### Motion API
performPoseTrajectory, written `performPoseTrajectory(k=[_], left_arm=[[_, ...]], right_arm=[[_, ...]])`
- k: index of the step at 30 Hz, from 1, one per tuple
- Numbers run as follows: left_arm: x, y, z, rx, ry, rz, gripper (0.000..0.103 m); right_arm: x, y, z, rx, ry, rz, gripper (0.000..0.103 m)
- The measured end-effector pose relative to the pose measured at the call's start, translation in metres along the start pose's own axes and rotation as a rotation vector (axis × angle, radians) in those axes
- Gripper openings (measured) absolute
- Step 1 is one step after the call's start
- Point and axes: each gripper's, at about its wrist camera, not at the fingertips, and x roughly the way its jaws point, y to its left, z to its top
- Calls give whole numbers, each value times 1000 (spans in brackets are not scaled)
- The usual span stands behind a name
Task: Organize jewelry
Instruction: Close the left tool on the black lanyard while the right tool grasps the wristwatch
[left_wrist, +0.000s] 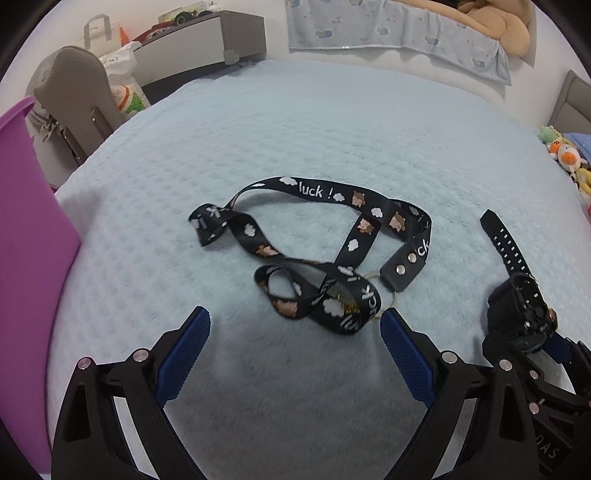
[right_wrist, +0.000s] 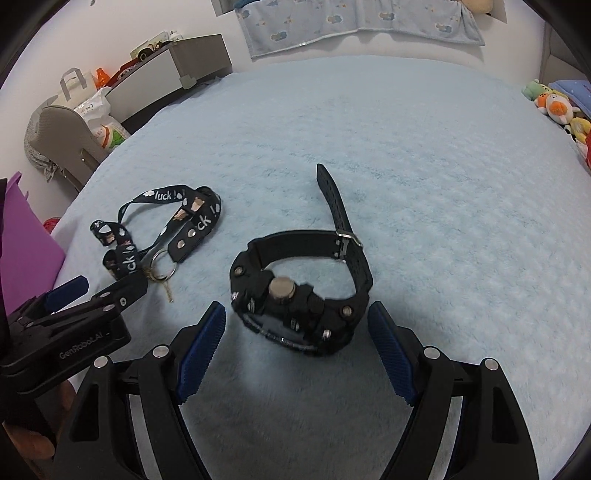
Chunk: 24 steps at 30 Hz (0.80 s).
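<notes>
A black lanyard (left_wrist: 325, 240) printed with clouds and "luck !" lies tangled on the light blue blanket (left_wrist: 295, 129), with a key ring (left_wrist: 384, 291) at its near end. My left gripper (left_wrist: 295, 328) hangs open just short of that end, nothing between its blue pads. A chunky black wristwatch (right_wrist: 295, 291) rests on its side on the blanket, strap buckled in a loop. My right gripper (right_wrist: 295, 321) is open, its pads on either side of the watch case and clear of it. In the right wrist view the lanyard (right_wrist: 162, 229) and left gripper (right_wrist: 107, 291) sit at left.
A purple bin (left_wrist: 26, 240) stands at the blanket's left edge. Beyond the blanket are a grey chair (left_wrist: 74, 92), a grey cabinet (left_wrist: 199, 48), bags, a cloud-print cloth (left_wrist: 399, 33) and plush toys (left_wrist: 565, 155) at right.
</notes>
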Motion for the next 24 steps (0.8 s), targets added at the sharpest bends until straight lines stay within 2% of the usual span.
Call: performPoseTrajectory(k=[24], left_arm=[[34, -8, 18, -7, -2, -6, 94]], right_arm=[[26, 10, 16, -30, -31, -55, 78]])
